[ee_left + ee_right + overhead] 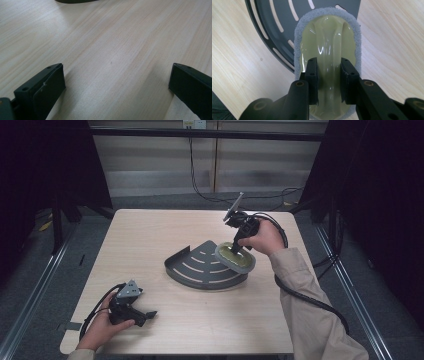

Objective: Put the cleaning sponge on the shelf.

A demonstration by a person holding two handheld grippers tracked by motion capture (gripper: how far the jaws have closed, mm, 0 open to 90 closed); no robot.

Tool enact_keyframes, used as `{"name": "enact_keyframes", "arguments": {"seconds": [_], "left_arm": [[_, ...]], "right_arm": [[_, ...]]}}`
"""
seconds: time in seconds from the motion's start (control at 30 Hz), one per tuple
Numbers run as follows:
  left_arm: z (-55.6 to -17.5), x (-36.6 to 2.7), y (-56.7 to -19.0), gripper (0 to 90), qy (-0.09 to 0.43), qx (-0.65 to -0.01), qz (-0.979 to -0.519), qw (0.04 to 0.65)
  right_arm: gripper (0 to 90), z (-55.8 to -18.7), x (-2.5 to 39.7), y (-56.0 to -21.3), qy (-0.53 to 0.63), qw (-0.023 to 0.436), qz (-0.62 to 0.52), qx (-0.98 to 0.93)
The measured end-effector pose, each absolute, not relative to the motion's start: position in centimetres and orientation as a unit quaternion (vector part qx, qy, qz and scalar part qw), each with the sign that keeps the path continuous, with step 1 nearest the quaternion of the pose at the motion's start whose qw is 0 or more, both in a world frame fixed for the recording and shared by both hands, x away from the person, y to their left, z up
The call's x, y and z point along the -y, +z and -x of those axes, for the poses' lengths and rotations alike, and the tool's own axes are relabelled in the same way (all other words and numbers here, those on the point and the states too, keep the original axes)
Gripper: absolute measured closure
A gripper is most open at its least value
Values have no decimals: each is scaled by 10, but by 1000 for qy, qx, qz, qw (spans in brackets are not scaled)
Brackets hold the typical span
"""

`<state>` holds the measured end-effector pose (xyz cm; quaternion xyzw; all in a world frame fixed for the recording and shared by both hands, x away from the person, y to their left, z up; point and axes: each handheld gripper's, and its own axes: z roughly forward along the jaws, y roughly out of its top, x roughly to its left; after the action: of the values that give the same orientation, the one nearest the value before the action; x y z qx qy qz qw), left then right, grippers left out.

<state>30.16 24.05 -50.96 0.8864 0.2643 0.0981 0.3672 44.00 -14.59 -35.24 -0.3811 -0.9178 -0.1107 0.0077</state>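
Right gripper (329, 75) has its two black jaws clamped on the raised central ridge of an oval scrubbing pad (328, 42) with a pale yellow-green glossy plastic top and a grey fibrous rim. That pad rests tilted on the right-hand edge of a dark grey quarter-round metal tray (200, 267) with curved slots, partly overhanging the light wooden table (150, 240). Seen from the high view, the right gripper (239, 244) points down at the pad (235, 257) near the middle of the table. Left gripper (145, 315) lies low at the near left corner, held in the left hand (107, 325); its jaws stand wide apart over bare wood, with nothing between them.
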Motion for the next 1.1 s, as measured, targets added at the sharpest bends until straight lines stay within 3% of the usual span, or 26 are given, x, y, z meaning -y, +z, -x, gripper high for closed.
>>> {"name": "enact_keyframes", "arguments": {"seconds": [1.1], "left_arm": [[-302,-240,-510,0,98,-264,-886,367]], "right_arm": [[712,-453,135,-370,-106,0,407,907]]}}
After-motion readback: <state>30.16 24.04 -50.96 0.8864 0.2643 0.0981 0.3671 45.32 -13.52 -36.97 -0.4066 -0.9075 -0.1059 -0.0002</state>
